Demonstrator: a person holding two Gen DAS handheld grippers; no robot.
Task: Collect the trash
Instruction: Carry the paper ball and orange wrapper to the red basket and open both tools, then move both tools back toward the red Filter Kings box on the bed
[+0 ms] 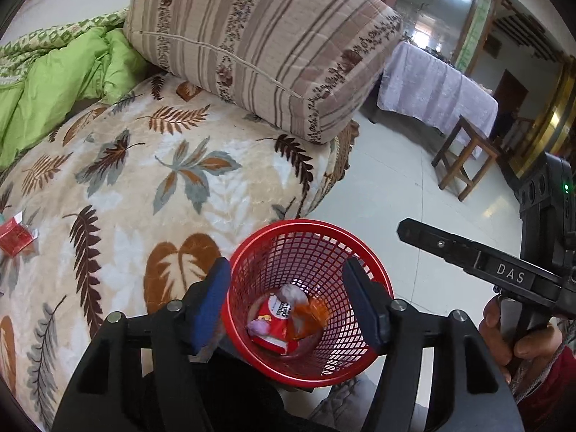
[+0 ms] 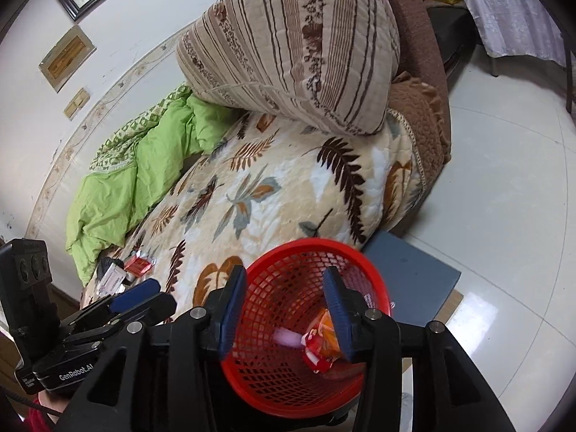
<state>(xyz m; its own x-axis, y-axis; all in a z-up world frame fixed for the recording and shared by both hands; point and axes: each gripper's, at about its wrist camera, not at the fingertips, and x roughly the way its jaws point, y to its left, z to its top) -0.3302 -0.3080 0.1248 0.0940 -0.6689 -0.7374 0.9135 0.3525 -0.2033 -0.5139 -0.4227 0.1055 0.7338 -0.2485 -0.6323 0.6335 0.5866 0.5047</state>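
Red mesh basket (image 1: 306, 298) with wrappers (image 1: 284, 318) lies below both grippers' spread, empty jaws.

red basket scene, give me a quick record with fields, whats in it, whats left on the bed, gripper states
basket: red mesh basket on the floor beside the bed
contents: red snack packet, orange wrapper, pale crumpled bits
left gripper: above basket, jaws open, nothing between them
right gripper: above basket, jaws open, empty
left on bed: red carton, more small packs
bed: leaf-print blanket, striped pillow, green quilt
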